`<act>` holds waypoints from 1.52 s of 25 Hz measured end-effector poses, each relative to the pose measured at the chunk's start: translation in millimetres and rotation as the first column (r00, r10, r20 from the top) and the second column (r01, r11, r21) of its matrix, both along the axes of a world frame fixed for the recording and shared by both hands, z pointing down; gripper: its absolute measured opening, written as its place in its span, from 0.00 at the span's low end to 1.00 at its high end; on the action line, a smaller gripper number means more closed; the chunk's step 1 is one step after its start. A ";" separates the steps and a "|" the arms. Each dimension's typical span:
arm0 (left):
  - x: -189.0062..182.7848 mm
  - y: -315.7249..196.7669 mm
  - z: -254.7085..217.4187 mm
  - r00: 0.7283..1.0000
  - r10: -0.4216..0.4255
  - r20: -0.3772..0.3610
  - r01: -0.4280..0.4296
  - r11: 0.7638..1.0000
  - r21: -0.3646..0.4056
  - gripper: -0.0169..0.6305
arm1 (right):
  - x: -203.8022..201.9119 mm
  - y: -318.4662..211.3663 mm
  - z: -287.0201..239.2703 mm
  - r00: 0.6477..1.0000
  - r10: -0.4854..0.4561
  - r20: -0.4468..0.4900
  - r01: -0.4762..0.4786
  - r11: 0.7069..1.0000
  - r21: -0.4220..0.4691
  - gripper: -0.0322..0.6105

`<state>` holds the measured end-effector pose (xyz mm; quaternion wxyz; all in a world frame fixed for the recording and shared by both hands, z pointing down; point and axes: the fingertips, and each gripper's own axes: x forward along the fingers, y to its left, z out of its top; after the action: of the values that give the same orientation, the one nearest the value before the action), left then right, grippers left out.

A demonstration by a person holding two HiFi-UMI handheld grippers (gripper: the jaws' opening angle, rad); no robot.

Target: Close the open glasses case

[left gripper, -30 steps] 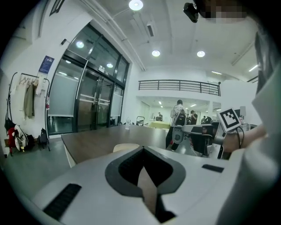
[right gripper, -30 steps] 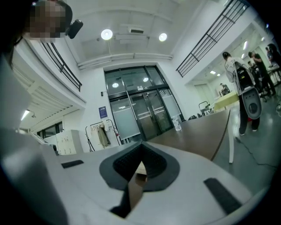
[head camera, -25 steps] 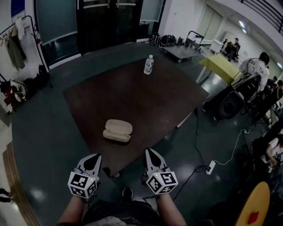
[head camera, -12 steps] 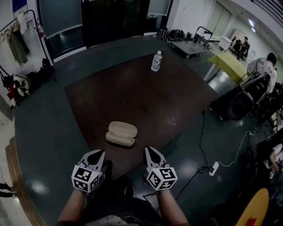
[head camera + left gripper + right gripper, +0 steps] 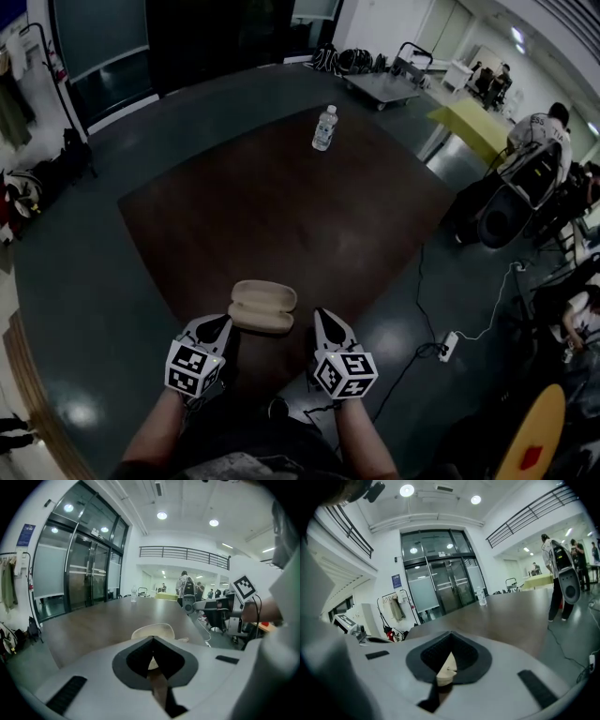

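Beige glasses case (image 5: 262, 307): 1 pc, lies open on dark wood table (image 5: 281, 206), close to the near edge. Lid is swung back on the far side, shell faces up. Contents: can't tell, the head view is too small, and in the left gripper view only the pale raised lid (image 5: 152, 631) shows.

Left gripper (image 5: 223, 323): held low at the table's near edge, tip just beside the case's left end; touching or not, can't tell. In its own view the jaws are pressed together at the tip (image 5: 152, 639), nothing clamped, and the case sits straight ahead beyond them.

Right gripper (image 5: 321, 316): tip just beside the case's right end. Jaws likewise meet at the tip (image 5: 450, 634), nothing held. A beige sliver of the case (image 5: 446, 666) shows through the gap behind the pads.

Water bottle (image 5: 323, 128): clear plastic w/ label, upright, capped, at the table's far side, well apart from the case. Fill level not legible. Also seen in the left gripper view (image 5: 134, 593) and the right gripper view (image 5: 481, 596).

Misc. off table: yellow table (image 5: 467, 127), flat cart (image 5: 380, 91), power strip (image 5: 448, 345) on the floor w/ cable, people to the right.
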<state>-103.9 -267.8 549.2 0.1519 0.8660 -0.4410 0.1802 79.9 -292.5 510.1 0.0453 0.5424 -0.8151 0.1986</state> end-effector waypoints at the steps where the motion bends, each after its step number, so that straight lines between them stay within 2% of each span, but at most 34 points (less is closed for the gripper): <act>1: 1.2 -7.4 5.0 1.000 0.017 0.005 -0.017 1.000 -0.007 0.04 | -1.1 -4.8 2.3 1.000 0.007 -0.002 -0.007 1.000 -0.005 0.03; 9: 8.0 -25.5 52.8 0.993 0.107 0.045 -0.103 0.991 -0.090 0.04 | -7.6 -28.5 16.4 0.999 0.034 -0.001 -0.034 0.999 -0.041 0.03; 17: 16.1 -1.6 81.1 0.989 0.146 0.038 -0.139 0.980 -0.146 0.04 | -26.0 -34.7 26.0 0.997 -0.055 -0.047 0.053 0.997 -0.055 0.03; 23: 24.5 5.2 84.9 0.991 0.135 0.010 -0.133 0.982 -0.131 0.04 | -49.6 -32.7 45.2 0.987 -0.151 -0.055 0.143 0.981 -0.135 0.03; 27: 23.2 5.2 83.1 0.992 0.125 -0.011 -0.125 0.984 -0.123 0.04 | -54.8 -33.6 51.9 0.989 -0.143 -0.040 0.134 0.977 -0.164 0.03; 32: 18.0 7.4 80.1 0.995 0.092 -0.036 -0.096 0.987 -0.125 0.04 | -59.6 -21.1 54.8 0.976 -0.209 -0.052 0.194 0.959 -0.208 0.03; 38: 10.5 18.1 56.4 0.996 0.086 -0.038 -0.088 0.994 -0.063 0.04 | -62.1 -1.0 67.8 0.970 -0.238 -0.047 0.219 0.942 -0.255 0.03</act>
<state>-93.4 -249.7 605.6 0.1797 0.8821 -0.3939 0.1854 17.8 -293.5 577.9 0.1668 0.4416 -0.8389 0.2711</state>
